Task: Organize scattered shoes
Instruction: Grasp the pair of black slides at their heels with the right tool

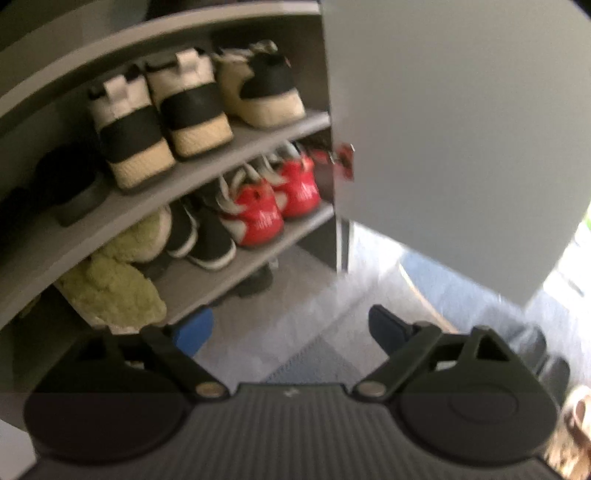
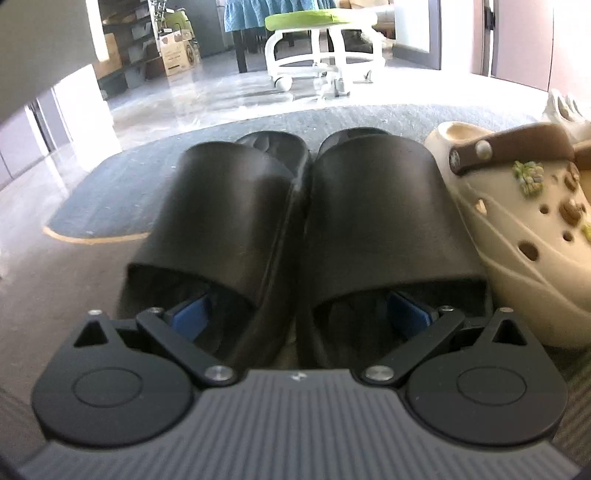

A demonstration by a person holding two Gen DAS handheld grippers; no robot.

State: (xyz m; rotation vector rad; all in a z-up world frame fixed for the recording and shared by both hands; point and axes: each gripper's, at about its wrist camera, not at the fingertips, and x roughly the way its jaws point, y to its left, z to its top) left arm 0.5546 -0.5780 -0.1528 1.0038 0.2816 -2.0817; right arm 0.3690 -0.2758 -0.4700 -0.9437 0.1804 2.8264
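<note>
Glossy pale floor (image 2: 207, 92), grey mat (image 2: 122, 192), green-seated stool (image 2: 321, 18), bright daylight.

Two black slides (image 2: 295, 221) sit side by side on the mat, with one cream clog (image 2: 524, 229) beside them. In the shoe cabinet (image 1: 325, 74): three cream-and-black sneakers (image 1: 192, 107), two red shoes (image 1: 277, 199), two black shoes (image 1: 199, 236) and two fuzzy green slippers (image 1: 118, 280).

Black slides (image 2: 295, 221) together on mat (image 2: 110, 192)

Black slides (image 2: 295, 221) and cream clog (image 2: 524, 236) on grey mat (image 2: 122, 184).
</note>
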